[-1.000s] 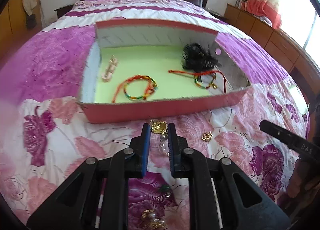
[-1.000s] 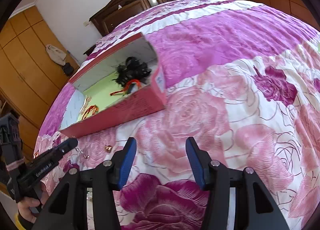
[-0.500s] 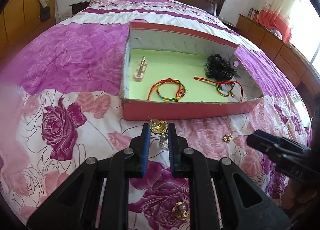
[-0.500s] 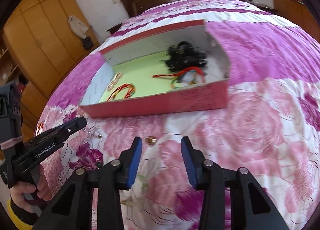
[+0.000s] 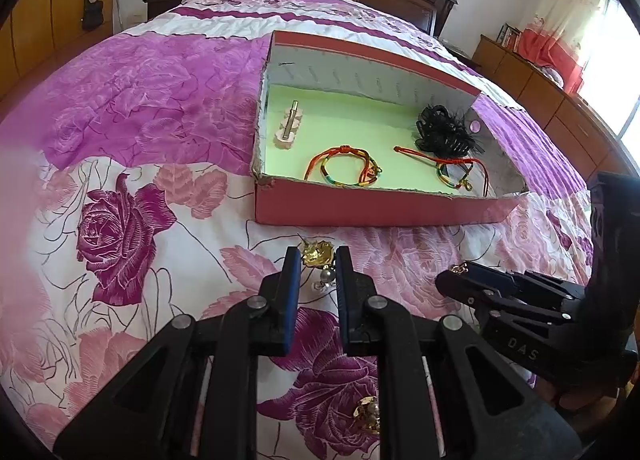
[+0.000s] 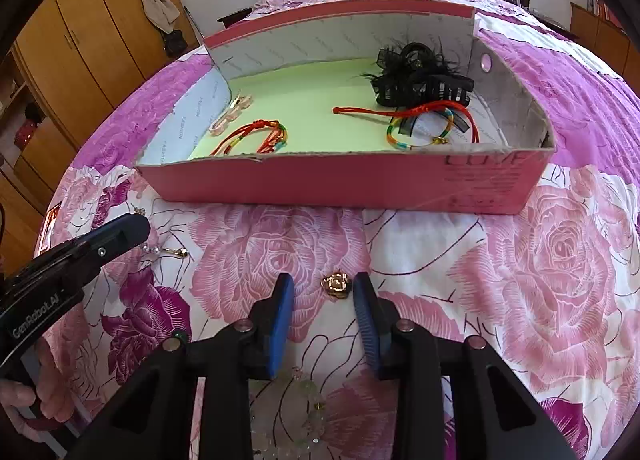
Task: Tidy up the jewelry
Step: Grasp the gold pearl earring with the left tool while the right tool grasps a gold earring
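Closing right gripper [image 6: 322,288] now straddles gold charm [image 6: 337,285]; left "GenRobot.AI" gripper [image 5: 317,260] holds earring [image 5: 318,253].

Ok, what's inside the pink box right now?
On the pink box's green floor: a black hair claw clip, two braided cord bracelets, and a pale hair clip at the left. Whatever lies under the black clip is covered.

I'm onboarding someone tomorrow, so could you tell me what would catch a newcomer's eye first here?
Probably the red box with its pale green floor, lying on the rose-print bedspread and holding a black feathered hair clip and colourful braided bracelets. Next, the right gripper, jaws just closing around a small gold charm on the bedspread.
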`<state>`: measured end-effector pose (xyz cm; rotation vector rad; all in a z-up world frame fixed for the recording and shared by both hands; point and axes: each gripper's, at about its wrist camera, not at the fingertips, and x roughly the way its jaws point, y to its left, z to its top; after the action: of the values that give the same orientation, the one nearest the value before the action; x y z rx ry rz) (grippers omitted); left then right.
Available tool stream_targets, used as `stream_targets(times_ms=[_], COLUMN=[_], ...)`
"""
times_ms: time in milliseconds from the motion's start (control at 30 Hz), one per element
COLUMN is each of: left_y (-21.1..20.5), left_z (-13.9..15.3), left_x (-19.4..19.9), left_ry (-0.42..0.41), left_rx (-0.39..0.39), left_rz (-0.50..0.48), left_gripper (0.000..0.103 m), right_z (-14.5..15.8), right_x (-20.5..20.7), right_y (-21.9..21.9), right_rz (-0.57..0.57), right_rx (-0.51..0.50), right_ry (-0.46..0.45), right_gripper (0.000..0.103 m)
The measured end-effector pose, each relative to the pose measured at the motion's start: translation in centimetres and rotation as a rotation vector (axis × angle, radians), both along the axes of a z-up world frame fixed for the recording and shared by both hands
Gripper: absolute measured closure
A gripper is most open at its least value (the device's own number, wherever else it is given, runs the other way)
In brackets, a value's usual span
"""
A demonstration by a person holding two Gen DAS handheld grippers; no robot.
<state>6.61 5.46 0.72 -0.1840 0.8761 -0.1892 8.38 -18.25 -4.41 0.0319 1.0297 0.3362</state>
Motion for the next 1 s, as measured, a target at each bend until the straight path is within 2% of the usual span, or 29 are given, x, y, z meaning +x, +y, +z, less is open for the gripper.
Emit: stream_targets(times_ms=[100, 333, 633, 1000], left_y=[-0.2, -0.3, -0.8, -2.1], left_z=[-0.1, 0.0, 0.7, 2.0], left_x=[0.0, -0.2, -0.6, -1.0], left_ry=[0.0, -0.002, -0.02, -0.047], left_rx=[-0.001, 0.006, 0.019, 0.026], left_rz=[-0.002, 0.003, -0.006, -0.03], left_gripper=[0.094, 0.094, 0.094, 0.094], right_z=[-0.3, -0.9, 0.2, 3.4], right_x=[0.3, 0.7, -0.2, -1.9], right_y=[0.0, -1.0, -2.1, -3.9], right_rz=[-0.006, -0.032, -0.04, -0.041], right_rx=[0.006, 0.044, 0.102, 0.165], right_ry=[0.009, 0.029, -0.002, -0.082], right_gripper=[0.071, 0.085, 0.085, 0.085])
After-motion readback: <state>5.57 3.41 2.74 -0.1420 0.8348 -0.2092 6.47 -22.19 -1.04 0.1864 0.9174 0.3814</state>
